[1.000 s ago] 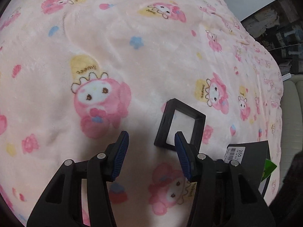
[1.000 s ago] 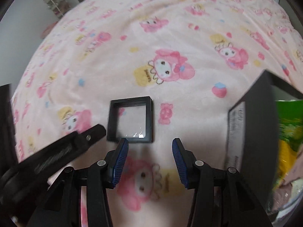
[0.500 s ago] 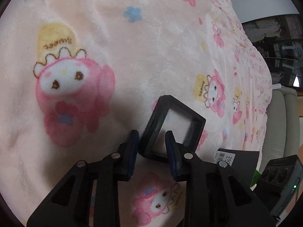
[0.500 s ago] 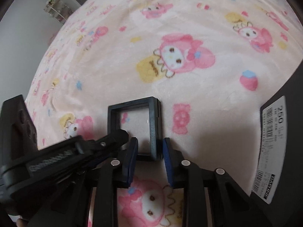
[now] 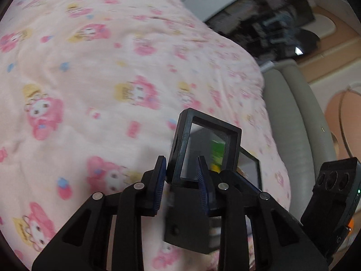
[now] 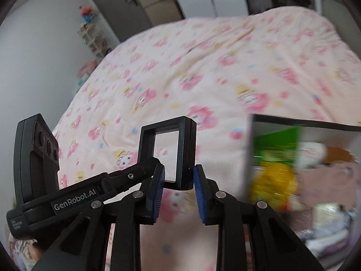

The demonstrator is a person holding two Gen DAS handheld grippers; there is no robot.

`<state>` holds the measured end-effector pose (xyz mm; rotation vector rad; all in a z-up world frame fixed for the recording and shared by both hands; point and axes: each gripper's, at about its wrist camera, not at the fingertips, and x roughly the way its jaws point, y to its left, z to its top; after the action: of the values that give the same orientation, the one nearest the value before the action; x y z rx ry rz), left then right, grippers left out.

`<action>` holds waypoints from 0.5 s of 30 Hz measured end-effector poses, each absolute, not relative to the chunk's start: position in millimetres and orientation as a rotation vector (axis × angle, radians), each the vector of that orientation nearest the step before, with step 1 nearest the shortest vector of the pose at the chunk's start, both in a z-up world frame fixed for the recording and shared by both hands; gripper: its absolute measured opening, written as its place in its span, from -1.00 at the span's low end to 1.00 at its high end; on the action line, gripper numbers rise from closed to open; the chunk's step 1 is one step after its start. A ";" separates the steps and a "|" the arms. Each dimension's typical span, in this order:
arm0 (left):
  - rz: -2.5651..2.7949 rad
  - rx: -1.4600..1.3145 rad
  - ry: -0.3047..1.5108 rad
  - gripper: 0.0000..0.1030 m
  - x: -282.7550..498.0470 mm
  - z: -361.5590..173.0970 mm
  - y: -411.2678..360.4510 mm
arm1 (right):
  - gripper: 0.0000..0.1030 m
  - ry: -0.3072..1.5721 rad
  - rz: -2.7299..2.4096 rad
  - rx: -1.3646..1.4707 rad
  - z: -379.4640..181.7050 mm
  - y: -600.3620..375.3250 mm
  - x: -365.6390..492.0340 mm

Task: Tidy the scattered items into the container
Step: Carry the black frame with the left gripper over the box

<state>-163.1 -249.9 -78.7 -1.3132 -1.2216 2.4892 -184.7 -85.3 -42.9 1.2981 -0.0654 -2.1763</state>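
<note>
Above the bed [image 6: 203, 52], near its right edge, both tools are clamped on one black frame [image 6: 180, 151]: the left tool [image 5: 181, 174] pinches its lower left corner, and the right tool [image 6: 178, 178] grips the lower right side bar. The frame hangs clear of the blanket [image 5: 94, 72], tilted up, just left of the open box [image 6: 304, 158].

To do this step well, I judge the two tools should travel together so the frame is not twisted between them. It should be carried over the box's dark rim, lowered flat onto the packets inside, and only then released, one tool after the other. The clear pane looks easy to scratch, so the frame should be laid down, not dropped.

The blanket is soft pink fleece with cartoon figures, rumpled in places. A grey padded headboard [image 5: 293, 117] runs along the bed's far side, and shelves [image 6: 94, 36] and a door stand by the white wall.
</note>
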 end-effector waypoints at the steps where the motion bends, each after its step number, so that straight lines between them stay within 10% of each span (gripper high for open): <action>1: 2.470 -1.302 -1.183 -0.48 -163.1 -73.1 -237.9 | -0.56 -0.085 -2.196 1.288 -34.7 -64.8 -181.0; 15: 2.238 -1.503 -0.695 -0.46 -218.9 -89.3 -47.4 | -0.56 -0.187 -2.393 1.373 -51.9 126.5 -171.6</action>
<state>-218.9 -47.4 -89.3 -1.5027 -0.6954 2.2383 -171.6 126.5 -51.9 1.3733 -0.1873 -2.3934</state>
